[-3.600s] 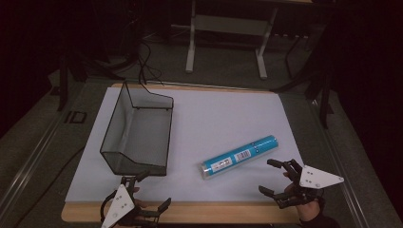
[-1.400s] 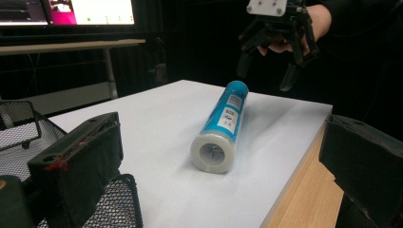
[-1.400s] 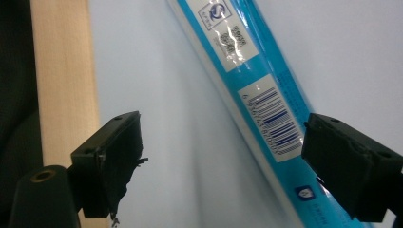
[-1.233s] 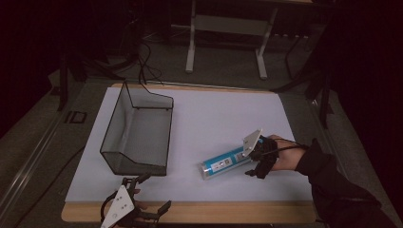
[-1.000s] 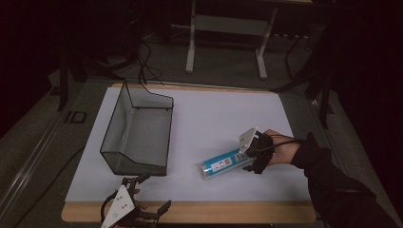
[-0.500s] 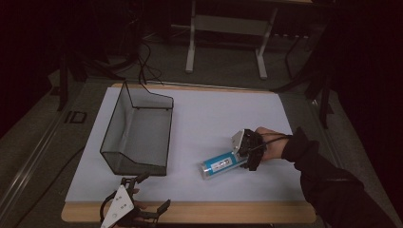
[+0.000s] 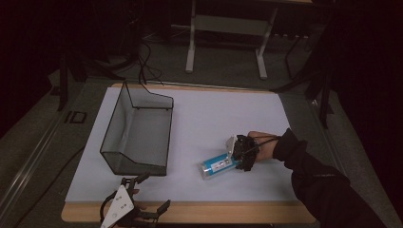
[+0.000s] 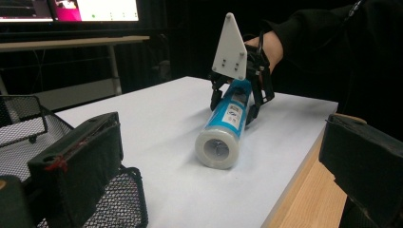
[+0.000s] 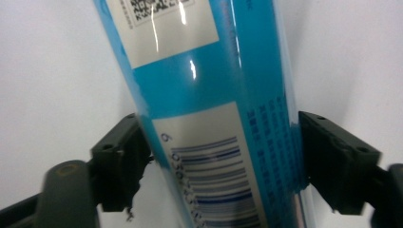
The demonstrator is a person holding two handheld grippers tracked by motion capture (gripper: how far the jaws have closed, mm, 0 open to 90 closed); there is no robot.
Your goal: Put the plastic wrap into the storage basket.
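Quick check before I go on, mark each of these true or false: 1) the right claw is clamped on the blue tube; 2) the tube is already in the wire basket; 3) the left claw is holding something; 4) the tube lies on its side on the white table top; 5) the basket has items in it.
1) True: the right claw has its jaws against both sides of the blue cylindrical tube with white labels, having just been closing on it.
2) False: the tube lies on the white table top, apart from the black wire mesh basket.
3) False: the left claw is open with nothing between its jaws, near the table's front edge.
4) True.
5) False: the basket looks empty.
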